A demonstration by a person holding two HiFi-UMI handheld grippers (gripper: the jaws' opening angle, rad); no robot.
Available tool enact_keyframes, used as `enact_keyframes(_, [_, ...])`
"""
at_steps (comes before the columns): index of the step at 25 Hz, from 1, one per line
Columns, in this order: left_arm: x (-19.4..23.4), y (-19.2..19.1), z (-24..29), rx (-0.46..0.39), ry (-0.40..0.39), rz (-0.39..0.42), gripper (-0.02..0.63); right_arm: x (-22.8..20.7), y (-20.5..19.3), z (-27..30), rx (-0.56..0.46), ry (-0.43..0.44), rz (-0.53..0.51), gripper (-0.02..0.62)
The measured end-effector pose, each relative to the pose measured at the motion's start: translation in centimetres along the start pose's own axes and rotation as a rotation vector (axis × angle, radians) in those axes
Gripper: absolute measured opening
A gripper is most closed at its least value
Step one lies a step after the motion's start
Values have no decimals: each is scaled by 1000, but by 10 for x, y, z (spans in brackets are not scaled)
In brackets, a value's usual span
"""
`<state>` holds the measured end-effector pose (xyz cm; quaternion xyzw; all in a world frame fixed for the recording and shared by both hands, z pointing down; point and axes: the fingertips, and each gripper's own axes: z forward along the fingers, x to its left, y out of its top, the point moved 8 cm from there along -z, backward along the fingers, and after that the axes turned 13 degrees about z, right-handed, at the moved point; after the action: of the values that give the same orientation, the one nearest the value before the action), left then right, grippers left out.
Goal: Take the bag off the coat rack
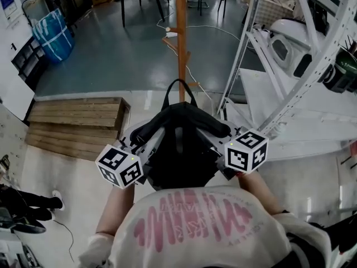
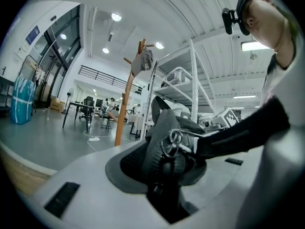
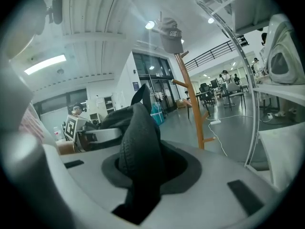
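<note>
At the person's chest, in front of the coat rack: left gripper (image 1: pixel 146 144) is clamped on a padded zip seam of the bag (image 1: pixel 179 149). The metal zip pull sits right at the jaws in the left gripper view. Right gripper (image 1: pixel 216 140) pinches a fold of the same black fabric on the bag's opposite side. Both sets of jaws are closed down on cloth, neither is empty. The bag hangs between the two, with its carry loop standing free on top and not on any peg.

Coat rack (image 1: pixel 181 43) stands on the grey floor beyond the bag. Both gripper views show open air between bag and pole. The lower pegs look bare, and only a grey cap (image 3: pixel 170 32) sits at the pole's top. Wooden platform (image 1: pixel 78 121) lies left of the rack's foot, white metal frame (image 1: pixel 251 49) right of it.

My read: the unhook is done and this is the carry-away, so the task is nearly complete.

Next move calls for:
- both pinches firm
- a path clear of the pole and the frame's uprights
- a set-down spot, with the weight taken before release

Risks: the fabric folds give a thin grip, so the bag may slip if one side lets go first. The loop could snag a lower peg.
</note>
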<state>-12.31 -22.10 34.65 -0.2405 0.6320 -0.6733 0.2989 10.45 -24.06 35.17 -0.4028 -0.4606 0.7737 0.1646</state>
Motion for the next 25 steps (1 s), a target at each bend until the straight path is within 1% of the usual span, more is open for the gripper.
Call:
enact_keyframes(6, [-10,-12,7,38,5,-33,109,-12,-12,-5,25,-9,24,103])
enact_keyframes(11, [-17,-28,9,74,26,-48,109,-22,-28,-3,52,-17,55,103])
enact_keyframes(14, [-19,-43,8,102,50,-85,109,-27,-40,3,81,-31,72,103])
enact_keyframes(19, [-23,-62,3,125,72,-154,109,-29,-54,8,123,-51,79,103])
enact_keyframes(25, [-25,-73,-3,148,72,-184,109,-27,-66,11,150,-64,98,103])
